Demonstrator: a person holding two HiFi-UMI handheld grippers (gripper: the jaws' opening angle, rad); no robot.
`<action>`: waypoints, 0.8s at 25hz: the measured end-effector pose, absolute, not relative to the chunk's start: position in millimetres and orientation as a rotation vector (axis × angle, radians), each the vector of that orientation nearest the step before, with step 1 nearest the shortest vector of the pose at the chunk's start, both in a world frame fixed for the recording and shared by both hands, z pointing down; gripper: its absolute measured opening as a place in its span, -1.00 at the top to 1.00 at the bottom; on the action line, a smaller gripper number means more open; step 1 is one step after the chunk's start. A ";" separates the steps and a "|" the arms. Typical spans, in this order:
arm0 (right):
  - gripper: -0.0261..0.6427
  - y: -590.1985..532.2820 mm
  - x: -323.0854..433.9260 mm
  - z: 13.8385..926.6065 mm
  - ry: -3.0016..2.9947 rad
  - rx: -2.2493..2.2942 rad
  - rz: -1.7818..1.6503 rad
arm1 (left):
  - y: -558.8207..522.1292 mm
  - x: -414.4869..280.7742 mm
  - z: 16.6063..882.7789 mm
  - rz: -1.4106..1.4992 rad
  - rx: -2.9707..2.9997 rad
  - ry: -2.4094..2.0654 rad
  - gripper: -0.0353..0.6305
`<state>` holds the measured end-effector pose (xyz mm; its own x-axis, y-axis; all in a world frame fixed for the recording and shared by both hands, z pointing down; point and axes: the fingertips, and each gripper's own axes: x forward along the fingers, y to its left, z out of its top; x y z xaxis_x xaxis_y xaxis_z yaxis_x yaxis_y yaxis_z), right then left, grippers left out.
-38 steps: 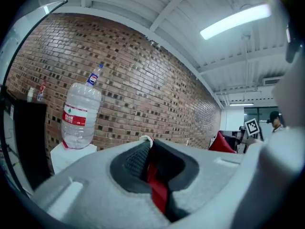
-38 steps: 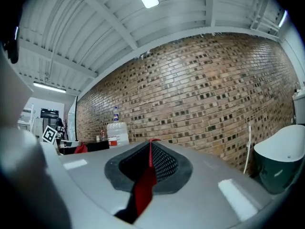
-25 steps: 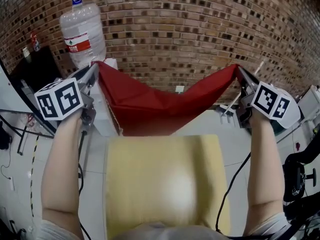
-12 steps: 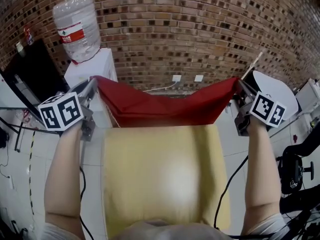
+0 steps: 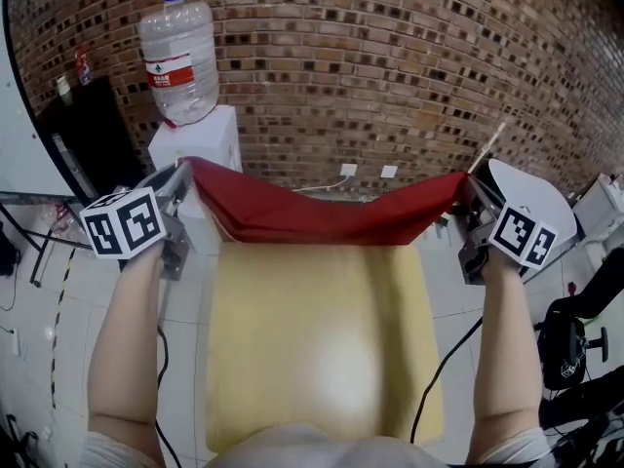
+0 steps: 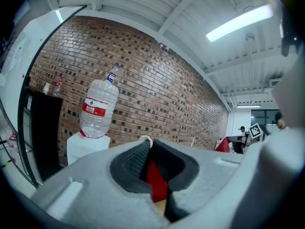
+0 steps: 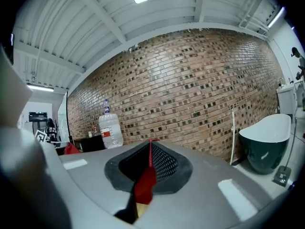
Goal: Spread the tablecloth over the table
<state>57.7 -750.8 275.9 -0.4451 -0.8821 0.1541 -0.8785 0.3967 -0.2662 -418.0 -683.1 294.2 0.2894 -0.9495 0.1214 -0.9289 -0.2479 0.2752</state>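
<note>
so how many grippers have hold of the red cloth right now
2. The left gripper has its jaws shut on the tablecloth at its left corner; the right gripper on its right corner.

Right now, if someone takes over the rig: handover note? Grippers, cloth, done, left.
Left gripper: shut on one corner of the red fabric tablecloth.
Right gripper: shut on the other upper corner.
The cloth hangs stretched between them, sagging in the middle, at the far edge of the pale yellow rectangular table. The tabletop is uncovered.
Done: cloth held up by two corners.
Left: draw it over the tabletop, lay it flat, release.
</note>
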 end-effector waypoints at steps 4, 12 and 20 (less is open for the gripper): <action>0.90 -709.5 58.5 261.5 2.633 -1.603 -0.441 | -631.2 -415.6 283.0 -0.109 2.267 -1.759 0.85; 0.90 -585.8 92.0 318.3 2.691 -1.618 -0.519 | -508.3 -380.9 336.4 -0.021 2.194 -1.774 0.85; 0.90 -471.2 118.7 393.0 2.758 -1.645 -0.653 | -390.5 -355.0 405.6 0.050 2.082 -1.775 0.85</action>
